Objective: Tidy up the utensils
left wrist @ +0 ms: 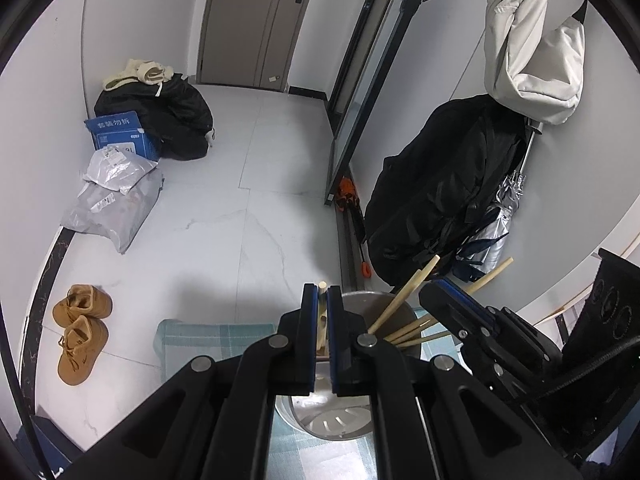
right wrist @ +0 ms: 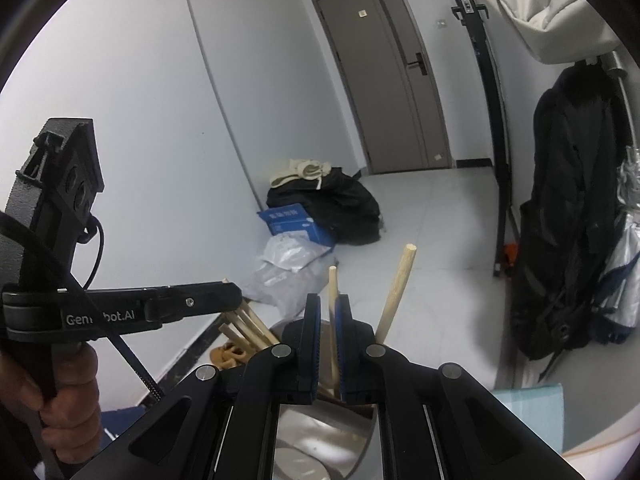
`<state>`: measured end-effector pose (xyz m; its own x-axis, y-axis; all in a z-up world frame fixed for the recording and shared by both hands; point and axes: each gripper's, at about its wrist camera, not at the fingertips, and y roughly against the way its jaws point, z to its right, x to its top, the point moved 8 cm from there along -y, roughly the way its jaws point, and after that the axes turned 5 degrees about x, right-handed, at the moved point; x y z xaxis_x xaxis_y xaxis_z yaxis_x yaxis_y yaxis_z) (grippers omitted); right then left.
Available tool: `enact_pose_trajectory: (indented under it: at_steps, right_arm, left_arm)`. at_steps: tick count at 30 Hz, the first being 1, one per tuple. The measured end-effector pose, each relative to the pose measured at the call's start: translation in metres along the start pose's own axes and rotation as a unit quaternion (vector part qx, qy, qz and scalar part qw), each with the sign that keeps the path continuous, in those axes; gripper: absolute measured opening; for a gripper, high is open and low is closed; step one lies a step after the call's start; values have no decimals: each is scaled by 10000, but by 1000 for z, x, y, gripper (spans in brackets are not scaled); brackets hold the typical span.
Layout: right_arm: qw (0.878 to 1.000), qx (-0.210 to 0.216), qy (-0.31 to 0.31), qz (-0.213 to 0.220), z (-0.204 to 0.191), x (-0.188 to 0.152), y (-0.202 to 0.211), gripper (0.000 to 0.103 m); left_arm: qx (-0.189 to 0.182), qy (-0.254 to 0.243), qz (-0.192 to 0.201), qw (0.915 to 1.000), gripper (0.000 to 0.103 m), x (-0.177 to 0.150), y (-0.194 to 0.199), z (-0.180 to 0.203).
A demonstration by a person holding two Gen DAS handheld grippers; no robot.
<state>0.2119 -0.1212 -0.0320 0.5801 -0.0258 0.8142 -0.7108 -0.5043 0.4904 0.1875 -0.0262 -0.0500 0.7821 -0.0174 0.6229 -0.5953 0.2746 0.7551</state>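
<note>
Left tool [left wrist: 322, 300] is pinched tight on a chopstick [left wrist: 321, 322], holding it upright over the steel utensil holder [left wrist: 360, 308] on the checked cloth [left wrist: 200, 344] covering the worktop. More chopsticks [left wrist: 404, 312] lean inside the holder. Right tool [right wrist: 328, 312] is clamped on another chopstick [right wrist: 333, 320] above that same holder [right wrist: 320, 440].
</note>
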Motion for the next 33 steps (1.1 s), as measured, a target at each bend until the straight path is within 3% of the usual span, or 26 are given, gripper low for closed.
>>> enact_pose_trajectory:
  at_steps: [7, 11, 14, 23, 29, 33]
  right_arm:
    - [9999, -66, -5, 108, -4, 2, 24, 32]
    - [9996, -135, -89, 226, -1, 4, 45, 42]
    - [9993, -199, -47, 316, -3, 6, 62, 43]
    - [9978, -298, 84, 587, -17, 12, 108, 53]
    - [9957, -284, 261, 845, -35, 16, 142, 62]
    - [9941, -281, 349, 985, -46, 14, 160, 69]
  left_arm:
    - [41, 24, 36, 10000, 9, -3, 15, 3]
    - [157, 50, 170, 9997, 24, -7, 30, 6]
    - [235, 91, 316, 9992, 37, -8, 42, 9]
    - [328, 130, 841, 9958, 61, -10, 88, 23]
    - [429, 27, 1095, 9931, 61, -22, 115, 31]
    - [576, 127, 1393, 9885, 76, -30, 132, 31]
